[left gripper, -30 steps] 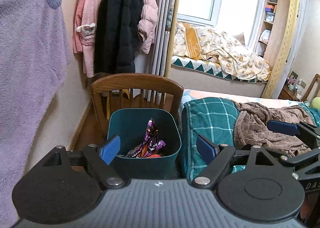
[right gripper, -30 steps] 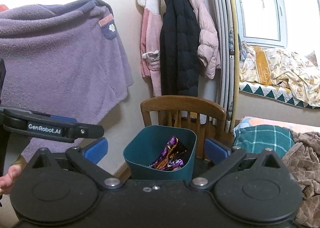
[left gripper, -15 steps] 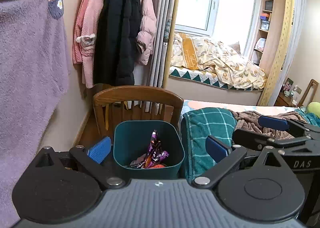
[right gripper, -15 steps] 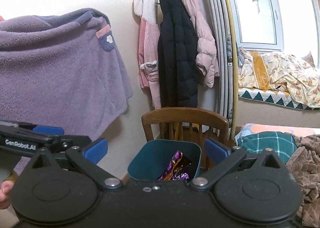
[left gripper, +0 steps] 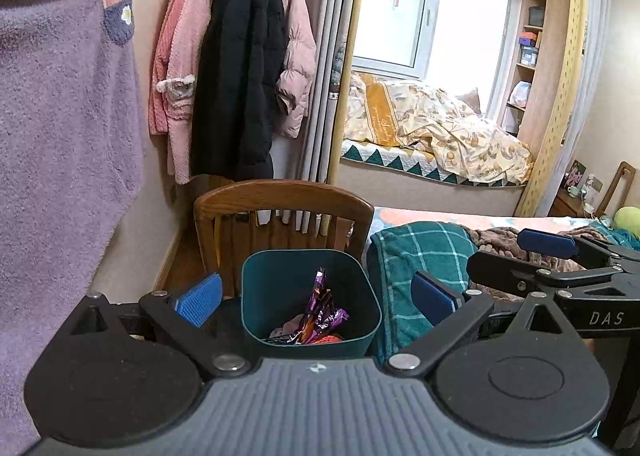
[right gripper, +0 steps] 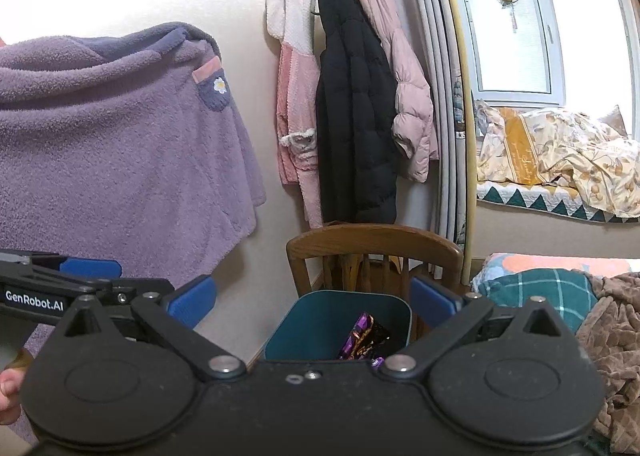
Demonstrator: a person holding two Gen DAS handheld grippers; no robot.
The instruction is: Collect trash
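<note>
A dark green bin (left gripper: 310, 296) sits on a brown wooden chair (left gripper: 280, 199), and it is the thing to find all else by. Inside the bin lie shiny purple wrappers (left gripper: 320, 316) and a bit of something orange (left gripper: 326, 339) near the bottom. The left gripper (left gripper: 316, 298) is held in front of the bin with its two blue fingers (left gripper: 198, 298) spread wide, one on each side of the bin, and nothing is between them. The right gripper (right gripper: 314, 302) is also in front of the bin, with its blue fingers (right gripper: 192, 302) wide apart and nothing in them. From the right camera the purple wrappers (right gripper: 364, 340) show inside the bin (right gripper: 320, 328). To the right of the bin a green checked blanket (left gripper: 416, 256) hangs over the edge of a bed, touching or just beside the bin, and a brown blanket (left gripper: 496, 240) lies past it. Behind the bin and chair, a black coat (left gripper: 240, 75) and pink coats (left gripper: 176, 75) hang on the wall. To the left of the bin hangs a big fuzzy purple robe (left gripper: 60, 135). Far behind the bin, a flowery quilt (left gripper: 440, 127) is piled under a window (left gripper: 424, 11).
</note>
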